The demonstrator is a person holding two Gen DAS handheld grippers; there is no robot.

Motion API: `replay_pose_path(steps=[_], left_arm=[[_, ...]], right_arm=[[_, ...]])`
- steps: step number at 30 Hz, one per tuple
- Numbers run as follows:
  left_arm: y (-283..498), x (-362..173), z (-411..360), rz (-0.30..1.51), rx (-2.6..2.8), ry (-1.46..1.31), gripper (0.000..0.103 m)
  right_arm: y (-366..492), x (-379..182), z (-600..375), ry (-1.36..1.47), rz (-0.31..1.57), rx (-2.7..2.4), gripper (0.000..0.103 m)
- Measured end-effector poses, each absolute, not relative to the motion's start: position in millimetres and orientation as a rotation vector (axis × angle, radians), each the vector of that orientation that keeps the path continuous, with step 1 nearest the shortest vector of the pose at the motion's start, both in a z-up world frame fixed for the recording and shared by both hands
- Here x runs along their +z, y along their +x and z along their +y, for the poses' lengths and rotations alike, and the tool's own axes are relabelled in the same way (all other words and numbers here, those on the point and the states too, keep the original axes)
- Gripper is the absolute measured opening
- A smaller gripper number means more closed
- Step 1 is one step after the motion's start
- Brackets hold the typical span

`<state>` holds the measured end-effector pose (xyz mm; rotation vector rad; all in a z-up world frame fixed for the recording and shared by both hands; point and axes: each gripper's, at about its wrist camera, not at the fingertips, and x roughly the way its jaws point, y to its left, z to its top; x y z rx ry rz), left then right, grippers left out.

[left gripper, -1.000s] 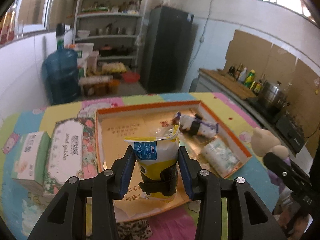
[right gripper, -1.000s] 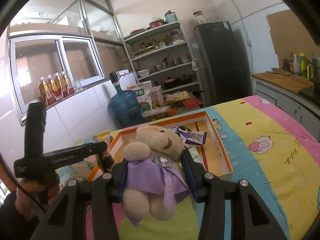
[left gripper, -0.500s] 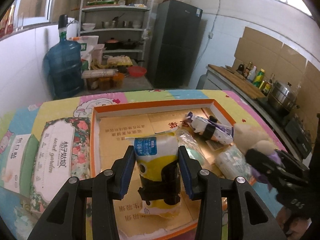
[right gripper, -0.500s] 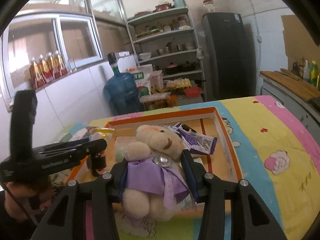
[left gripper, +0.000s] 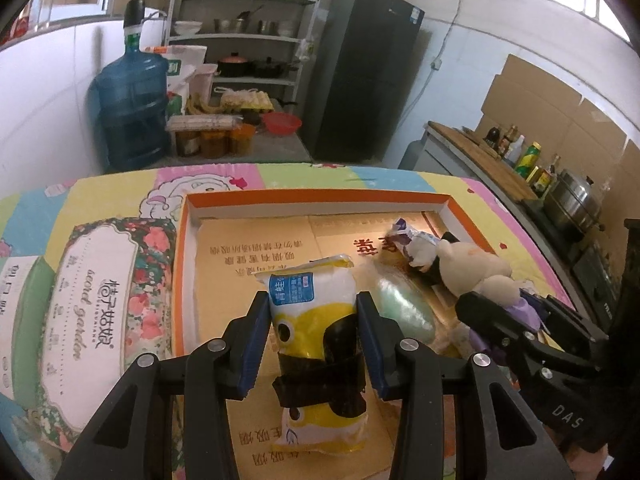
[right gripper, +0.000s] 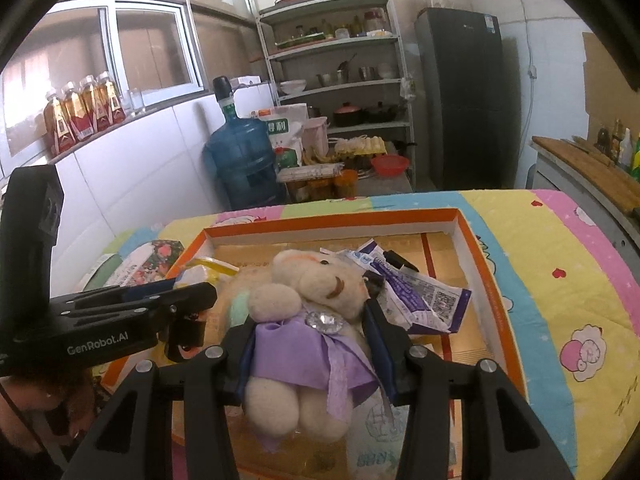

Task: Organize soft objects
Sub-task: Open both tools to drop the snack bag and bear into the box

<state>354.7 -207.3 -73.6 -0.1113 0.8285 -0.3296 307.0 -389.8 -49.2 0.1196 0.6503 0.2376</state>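
Note:
My left gripper (left gripper: 312, 340) is shut on a white and yellow soft pouch (left gripper: 316, 320) with a blue label, held upright over the orange-rimmed cardboard tray (left gripper: 312, 197). My right gripper (right gripper: 308, 344) is shut on a cream plush bear in a purple dress (right gripper: 308, 320), hanging over the same tray (right gripper: 332, 222). In the left wrist view the bear (left gripper: 476, 268) and the right gripper (left gripper: 504, 320) sit at the right, over the tray's right half. Inside the tray lie a purple and white packet (right gripper: 420, 296) and a pale green pouch (left gripper: 404, 308).
Two tissue packs (left gripper: 96, 304) lie left of the tray on the patterned tablecloth (right gripper: 560, 280). Behind the table stand a blue water jug (left gripper: 132, 116), a shelf rack (right gripper: 340, 80) and a dark fridge (left gripper: 360, 72). A counter with bottles and a pot (left gripper: 576, 200) runs along the right.
Both grippers have moved forward and slightly down over the tray, each keeping its hold. The bear now hangs over the tray's right half instead of beside the tray.

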Motion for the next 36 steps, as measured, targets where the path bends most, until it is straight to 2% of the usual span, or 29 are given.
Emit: replay_pose_path(steps=[21, 28, 36], left_arm=[[365, -89, -214, 0.884, -0.347, -0.111, 0.046], [357, -86, -216, 0.862, -0.353, -0.096, 0.055], [345, -79, -211, 0.839, -0.355, -0.108, 0.056]], right_arm=[[322, -67, -390, 0.126, 0.705, 0.231, 0.051], [315, -64, -394, 0.144, 0.678, 0.232, 0.055], [299, -61, -398, 0.180, 0.654, 0.234, 0.056]])
